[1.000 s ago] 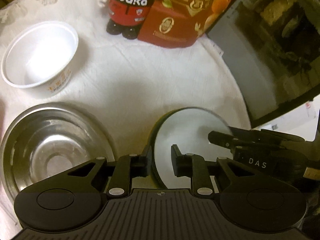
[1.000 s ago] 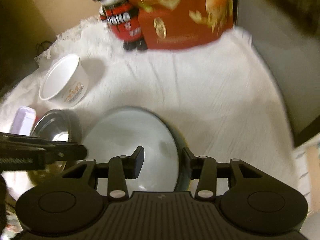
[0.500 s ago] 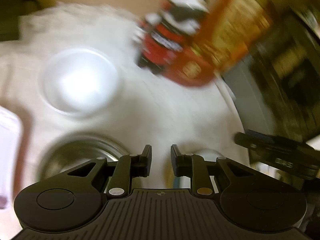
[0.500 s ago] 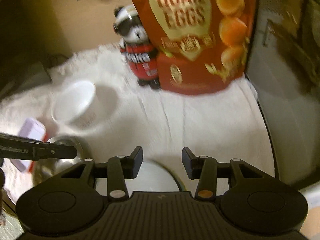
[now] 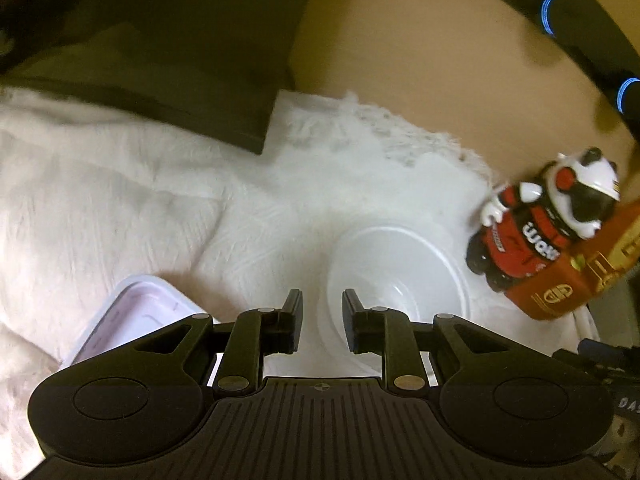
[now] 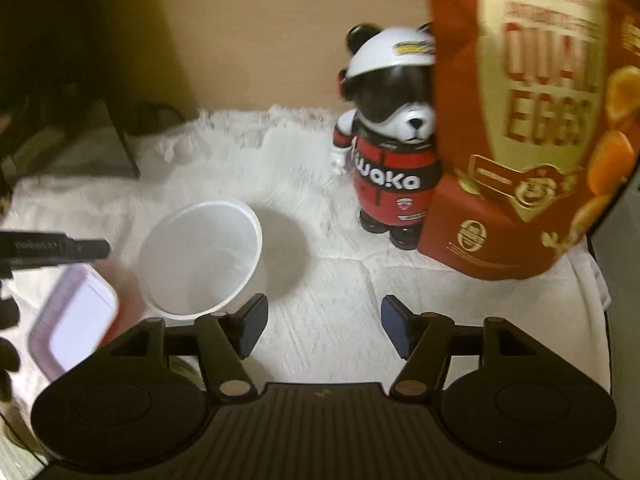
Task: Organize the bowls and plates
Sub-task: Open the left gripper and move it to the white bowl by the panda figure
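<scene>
Left gripper point(image 5: 321, 322): you had a matte black body, ribbed along the middle, a round disc on each side.
Left screws: you had silver heads at the arm pivots.
Left marking: you had a small crosshair on the ribbed edge.
Right gripper point(image 6: 323, 328): you had the same black build, with blue-tinted pads point(image 6: 394, 330).
Right screws: brass-coloured at the lower pivots.

The left gripper point(image 5: 322, 322) is a little open with nothing in it, right over the near edge of a white bowl point(image 5: 396, 280) on the white cloth point(image 5: 160, 208), with a pink box point(image 5: 132, 316) beside it and a toy bear point(image 5: 540, 220) far off.
</scene>
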The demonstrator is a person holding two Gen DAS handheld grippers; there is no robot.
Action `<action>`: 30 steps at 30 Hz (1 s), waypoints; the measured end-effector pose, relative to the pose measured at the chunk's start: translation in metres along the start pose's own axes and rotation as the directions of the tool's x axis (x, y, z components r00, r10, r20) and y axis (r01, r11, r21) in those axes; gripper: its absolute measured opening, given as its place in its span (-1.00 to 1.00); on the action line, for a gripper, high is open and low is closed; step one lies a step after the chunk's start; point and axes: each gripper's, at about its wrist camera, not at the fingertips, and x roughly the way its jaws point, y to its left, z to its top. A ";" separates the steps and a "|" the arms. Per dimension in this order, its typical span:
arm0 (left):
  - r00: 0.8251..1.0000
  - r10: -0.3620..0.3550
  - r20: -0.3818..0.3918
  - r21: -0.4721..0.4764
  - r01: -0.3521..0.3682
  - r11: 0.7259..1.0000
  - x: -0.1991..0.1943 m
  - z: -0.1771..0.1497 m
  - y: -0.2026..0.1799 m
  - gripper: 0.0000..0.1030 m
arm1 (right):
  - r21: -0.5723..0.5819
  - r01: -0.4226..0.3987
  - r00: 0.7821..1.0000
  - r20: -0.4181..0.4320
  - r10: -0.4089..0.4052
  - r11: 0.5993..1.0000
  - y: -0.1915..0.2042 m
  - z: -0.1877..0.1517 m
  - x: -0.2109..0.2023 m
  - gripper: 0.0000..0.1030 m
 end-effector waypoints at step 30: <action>0.979 -0.163 -0.121 -0.057 0.157 0.986 0.050 -0.011 -0.058 -0.55 | 0.196 -0.184 0.976 -0.076 0.202 0.963 -0.014 0.014 0.066 -0.40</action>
